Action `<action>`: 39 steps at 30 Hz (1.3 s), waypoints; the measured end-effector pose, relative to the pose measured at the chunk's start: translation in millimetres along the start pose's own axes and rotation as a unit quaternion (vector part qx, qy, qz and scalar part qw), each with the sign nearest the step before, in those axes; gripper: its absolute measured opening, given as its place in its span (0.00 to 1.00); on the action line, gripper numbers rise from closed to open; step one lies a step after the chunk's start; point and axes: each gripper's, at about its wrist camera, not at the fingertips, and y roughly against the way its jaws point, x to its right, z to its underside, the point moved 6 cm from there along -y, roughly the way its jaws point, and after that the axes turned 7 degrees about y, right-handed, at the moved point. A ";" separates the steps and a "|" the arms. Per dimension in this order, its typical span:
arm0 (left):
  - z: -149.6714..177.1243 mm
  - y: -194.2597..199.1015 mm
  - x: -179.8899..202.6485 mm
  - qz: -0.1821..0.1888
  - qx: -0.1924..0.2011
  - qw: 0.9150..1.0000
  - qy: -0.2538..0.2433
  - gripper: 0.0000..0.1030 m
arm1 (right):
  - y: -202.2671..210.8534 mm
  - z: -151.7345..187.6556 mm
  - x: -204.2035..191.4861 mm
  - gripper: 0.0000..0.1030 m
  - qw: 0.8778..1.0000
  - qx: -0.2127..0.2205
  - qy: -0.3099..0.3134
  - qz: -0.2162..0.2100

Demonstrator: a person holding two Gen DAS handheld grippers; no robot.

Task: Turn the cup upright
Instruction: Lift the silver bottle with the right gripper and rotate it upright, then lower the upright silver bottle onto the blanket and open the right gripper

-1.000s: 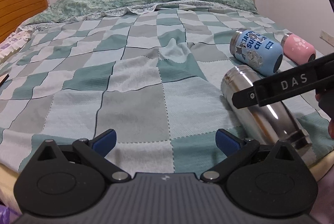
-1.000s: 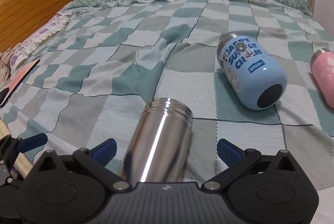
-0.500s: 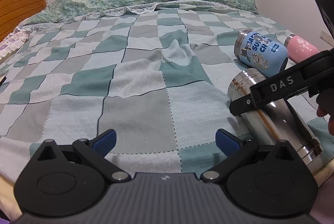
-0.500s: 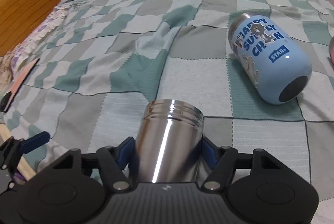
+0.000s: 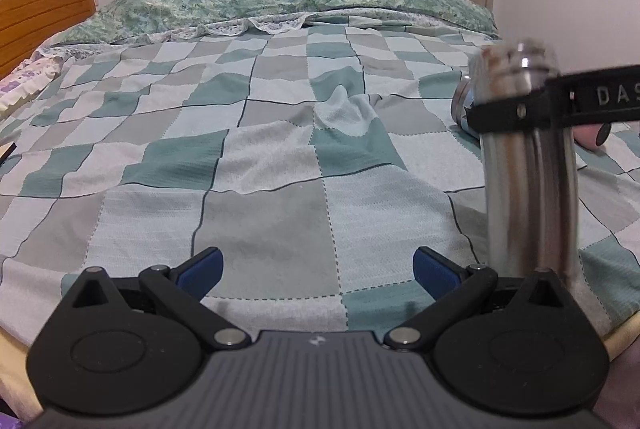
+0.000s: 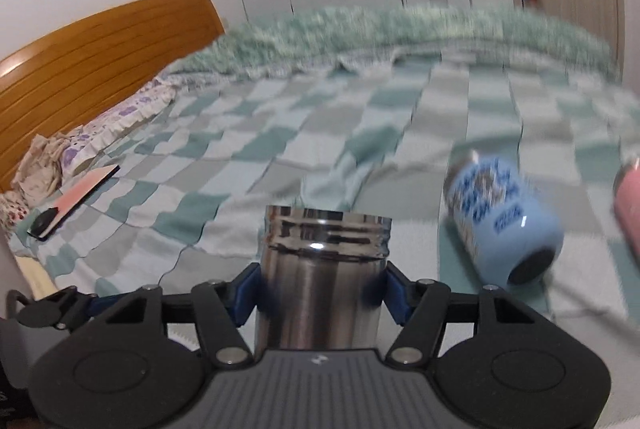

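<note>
The steel cup (image 5: 528,165) stands nearly upright at the right of the left wrist view, its threaded mouth on top. My right gripper (image 6: 322,289) is shut on the steel cup (image 6: 320,285), blue pads against both its sides; one black finger (image 5: 560,101) crosses the cup's upper part in the left wrist view. My left gripper (image 5: 318,267) is open and empty, low over the near edge of the checked blanket (image 5: 264,157), to the left of the cup.
A blue printed cup (image 6: 504,221) lies on its side to the right, a pink cup (image 6: 628,205) beyond it at the frame edge. A flat pink-and-black item (image 6: 76,201) lies at the bed's left edge. Wooden headboard (image 6: 92,69) and pillows are at far left.
My right gripper closed on the lying steel cup and swung it up from flat on the blanket to nearly upright. The left gripper stayed open and barely moved.
</note>
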 end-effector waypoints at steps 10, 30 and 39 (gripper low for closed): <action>-0.5 1.9 -2.9 -0.006 0.001 1.000 0.006 1.00 | -0.7 -5.0 -15.9 0.59 0.990 0.117 0.066 0.039; 4.2 5.9 -8.4 -0.007 0.002 1.000 0.010 1.00 | 3.5 27.5 -31.8 0.59 0.982 0.143 0.116 0.037; 7.7 7.0 -8.8 -0.010 -0.002 1.000 0.011 1.00 | 10.7 28.6 -24.8 0.60 0.984 0.144 0.098 0.033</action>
